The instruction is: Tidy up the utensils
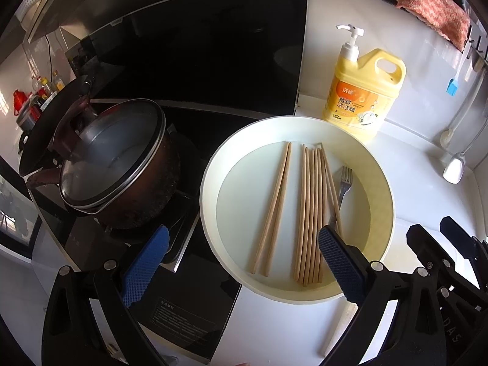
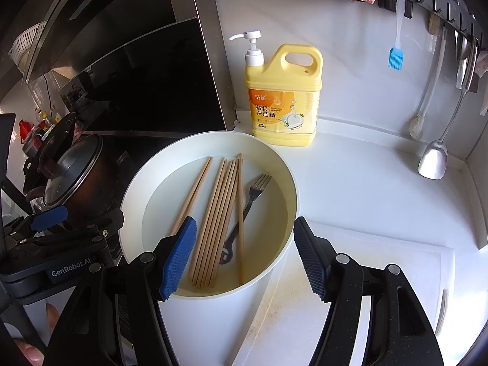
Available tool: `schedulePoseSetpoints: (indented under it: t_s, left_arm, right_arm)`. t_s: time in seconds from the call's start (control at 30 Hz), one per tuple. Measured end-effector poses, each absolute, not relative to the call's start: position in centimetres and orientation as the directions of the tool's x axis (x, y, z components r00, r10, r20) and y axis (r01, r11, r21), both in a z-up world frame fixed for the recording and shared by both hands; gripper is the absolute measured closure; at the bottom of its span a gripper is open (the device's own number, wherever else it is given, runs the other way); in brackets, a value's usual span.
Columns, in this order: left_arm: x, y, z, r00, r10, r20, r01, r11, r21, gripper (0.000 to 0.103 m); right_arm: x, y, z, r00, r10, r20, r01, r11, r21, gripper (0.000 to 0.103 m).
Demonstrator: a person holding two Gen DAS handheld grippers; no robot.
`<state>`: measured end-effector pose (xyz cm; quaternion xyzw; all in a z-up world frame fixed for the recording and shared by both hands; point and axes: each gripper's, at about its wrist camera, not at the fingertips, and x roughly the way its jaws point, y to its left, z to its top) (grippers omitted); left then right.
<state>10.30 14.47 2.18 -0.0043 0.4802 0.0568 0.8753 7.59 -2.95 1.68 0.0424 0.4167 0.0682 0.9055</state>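
A round white basin [image 1: 210, 167] [image 2: 292, 183] stands on the white counter. In it lie several wooden chopsticks [image 1: 311, 213] [image 2: 216, 219], two of them set apart on the left [image 1: 274, 210] [image 2: 192, 195], and a metal fork [image 1: 344, 183] [image 2: 253, 195]. My left gripper [image 1: 244, 268] is open and empty, above the basin's near left rim. My right gripper [image 2: 247, 262] is open and empty, above the basin's near rim. The right gripper also shows in the left wrist view [image 1: 442, 244], and the left gripper in the right wrist view [image 2: 48, 222].
A lidded dark pot [image 1: 122, 164] [image 2: 73, 177] sits on the black stove left of the basin. A yellow dish-soap bottle [image 1: 363, 91] [image 2: 285, 97] stands behind it. A white cutting board [image 2: 396, 274] lies to the right. Utensils [image 2: 433, 158] hang on the right wall.
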Motion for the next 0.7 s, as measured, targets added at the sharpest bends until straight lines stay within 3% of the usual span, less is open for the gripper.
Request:
schedulePoseSetpoints:
  t_s: [0.7]
  left_arm:
    - [10.38, 14.35, 1.99, 0.531, 0.071, -0.844, -0.072, 0.997, 0.039, 0.006]
  right_arm:
    - [7.50, -2.67, 1.92, 0.642, 0.162, -0.749, -0.100, 0.987, 0.128, 0.040]
